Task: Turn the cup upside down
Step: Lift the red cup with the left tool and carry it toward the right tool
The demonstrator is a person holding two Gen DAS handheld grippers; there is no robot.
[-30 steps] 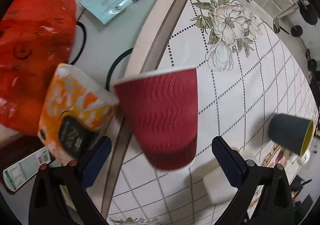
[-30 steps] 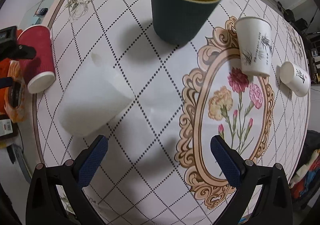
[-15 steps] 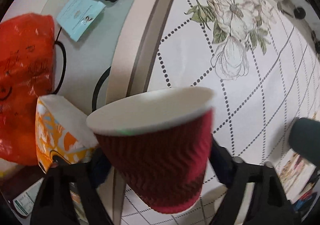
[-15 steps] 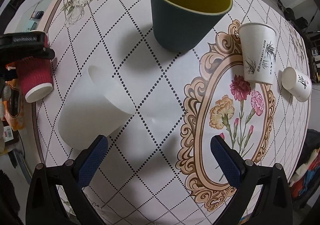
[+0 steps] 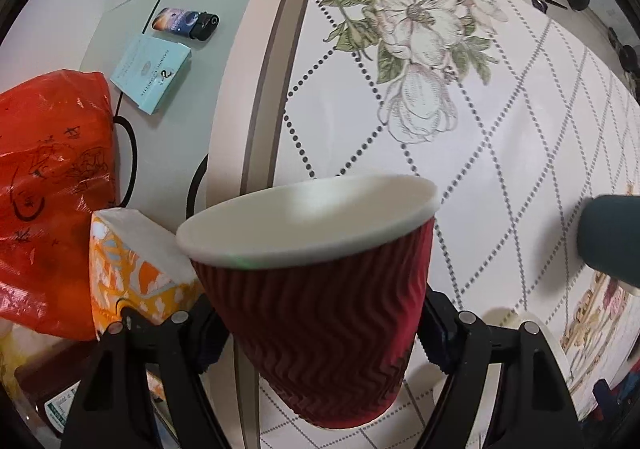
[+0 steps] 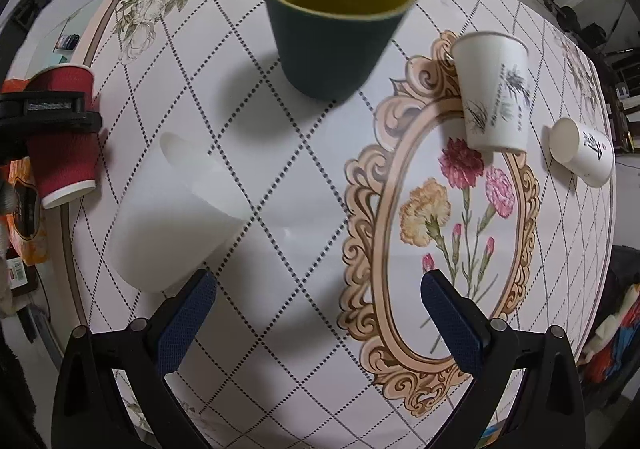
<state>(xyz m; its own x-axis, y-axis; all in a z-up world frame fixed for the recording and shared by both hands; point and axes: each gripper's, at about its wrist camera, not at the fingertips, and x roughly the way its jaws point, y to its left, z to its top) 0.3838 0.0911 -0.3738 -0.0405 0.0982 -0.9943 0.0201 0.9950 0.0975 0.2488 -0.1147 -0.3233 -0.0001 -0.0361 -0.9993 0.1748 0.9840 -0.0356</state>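
Observation:
A red ribbed paper cup (image 5: pixel 320 329) with a white rim fills the lower middle of the left wrist view. My left gripper (image 5: pixel 316 333) is shut on its sides. In the right wrist view the red cup (image 6: pixel 64 137) stands mouth down at the far left with the black gripper clamped round it. My right gripper (image 6: pixel 316 317) is open and empty above the tablecloth. A white cup (image 6: pixel 172 217) stands mouth down just ahead of its left finger. A dark green cup (image 6: pixel 336 29) with a yellow inside stands upright farther back.
Two white printed paper cups (image 6: pixel 496 93) (image 6: pixel 584 153) sit at the right. An orange tissue pack (image 5: pixel 136 269), a red plastic bag (image 5: pixel 48 185), a teal box (image 5: pixel 152 73) and a lighter (image 5: pixel 184 21) lie left of the cloth's edge.
My left gripper closed in round the red cup and took hold of it. The cup now fills more of the left view. My right gripper stayed open and nearly still.

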